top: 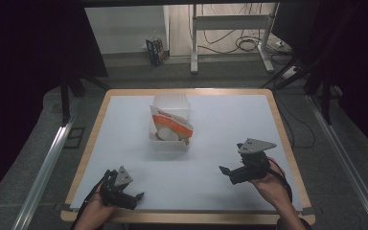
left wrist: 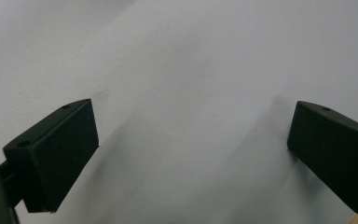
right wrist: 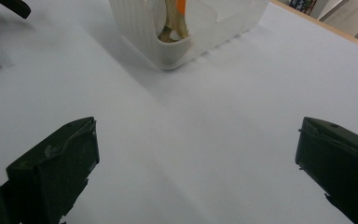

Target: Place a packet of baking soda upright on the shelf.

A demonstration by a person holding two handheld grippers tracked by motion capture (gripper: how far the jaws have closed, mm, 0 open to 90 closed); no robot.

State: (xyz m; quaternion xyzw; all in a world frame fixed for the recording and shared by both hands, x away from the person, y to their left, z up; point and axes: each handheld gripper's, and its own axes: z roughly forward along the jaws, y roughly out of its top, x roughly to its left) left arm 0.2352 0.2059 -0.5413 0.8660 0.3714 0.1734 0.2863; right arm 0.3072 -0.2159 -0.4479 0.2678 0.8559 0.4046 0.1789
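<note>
A clear plastic tub stands at the middle of the white table top. An orange-and-white bag stands tilted inside it. My left gripper rests near the front left edge, pointing right, and its jaws are open over bare table. My right gripper is held at the front right, pointing left toward the tub, also open with nothing between its fingers. In the right gripper view the tub lies ahead with the bag's orange strip showing, and the left gripper's fingers are at the top left.
A wooden rim frames the table, and metal rails run along both sides. Beyond the far edge are desk legs, cables and a small box on the floor. Black curtains hang left and right.
</note>
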